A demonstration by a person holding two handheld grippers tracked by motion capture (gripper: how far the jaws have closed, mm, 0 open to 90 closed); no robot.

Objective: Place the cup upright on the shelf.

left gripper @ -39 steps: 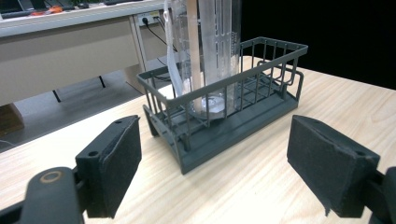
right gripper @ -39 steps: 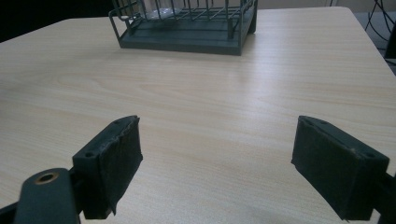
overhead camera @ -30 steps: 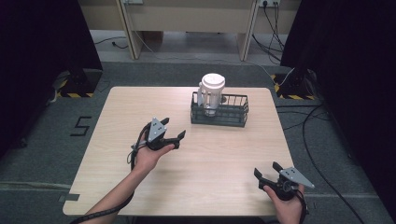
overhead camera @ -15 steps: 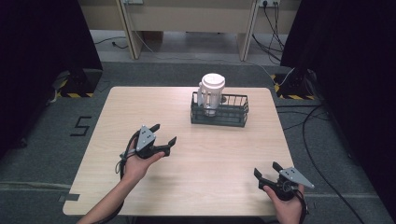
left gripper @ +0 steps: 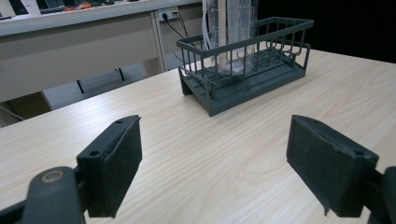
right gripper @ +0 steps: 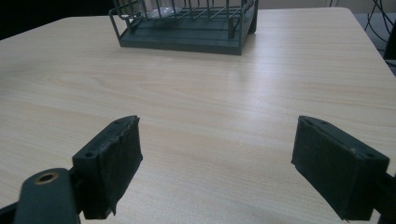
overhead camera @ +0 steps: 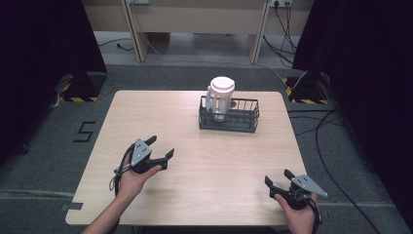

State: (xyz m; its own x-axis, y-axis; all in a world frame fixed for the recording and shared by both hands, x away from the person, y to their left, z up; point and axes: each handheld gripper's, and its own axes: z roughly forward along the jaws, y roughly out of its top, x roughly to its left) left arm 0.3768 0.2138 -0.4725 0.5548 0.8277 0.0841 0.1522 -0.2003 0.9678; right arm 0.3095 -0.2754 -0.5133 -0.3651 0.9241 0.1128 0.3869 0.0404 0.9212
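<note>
A dark wire basket [overhead camera: 243,122] [left gripper: 280,35] [right gripper: 187,39] stands on the far middle of the wooden table [overhead camera: 195,122]. At its left end stands a clear jug with a white lid [overhead camera: 221,95] [left gripper: 229,28]. My left gripper [overhead camera: 160,147] [left gripper: 215,158] hovers over the table's left front, open and empty, pointing toward the basket. My right gripper [overhead camera: 278,178] [right gripper: 219,163] sits at the front right edge, open with nothing between its jaws.
The table is ringed by grey floor. Cables [overhead camera: 321,141] run along the floor on the right. A pale desk [overhead camera: 195,19] stands beyond the far edge. Dark curtains flank both sides.
My left gripper has drawn back toward the near left of the table, away from the basket. The right gripper has stayed put.
</note>
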